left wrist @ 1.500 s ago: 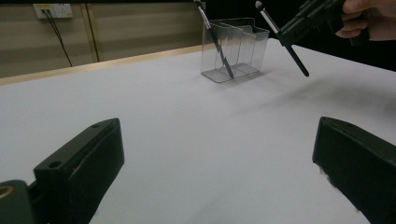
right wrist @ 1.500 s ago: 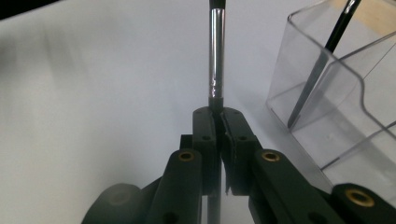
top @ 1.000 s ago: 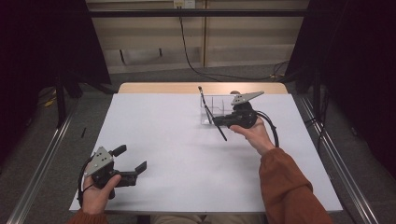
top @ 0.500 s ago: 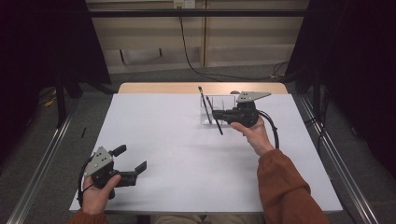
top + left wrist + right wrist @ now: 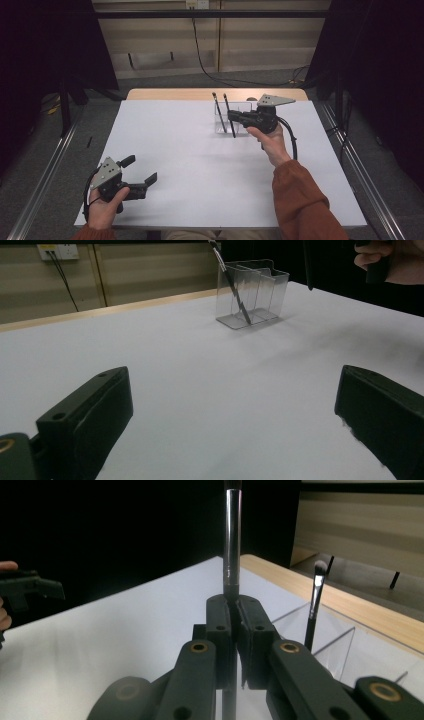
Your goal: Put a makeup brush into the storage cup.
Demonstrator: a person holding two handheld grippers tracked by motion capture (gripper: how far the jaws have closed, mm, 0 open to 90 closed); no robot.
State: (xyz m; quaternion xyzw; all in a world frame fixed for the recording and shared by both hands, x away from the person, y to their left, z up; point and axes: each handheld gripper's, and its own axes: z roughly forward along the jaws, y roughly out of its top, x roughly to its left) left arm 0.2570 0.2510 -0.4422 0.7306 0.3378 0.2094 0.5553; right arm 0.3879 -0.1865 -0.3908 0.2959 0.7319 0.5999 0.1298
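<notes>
Brushes go upright into the clear holder [image 5: 234,120] – our right gripper [image 5: 233,118] pinches one brush [image 5: 232,545], so we lower it straight; the left gripper [image 5: 145,181] idles, jaws wide and empty.

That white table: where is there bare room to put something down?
The white table lies bare between the left gripper at the near corner and the clear organizer at the far edge. It is crowded by the organizer, where the right gripper holds a makeup brush.

No lettering, label, brand mark or number can be read on anything in these views.
</notes>
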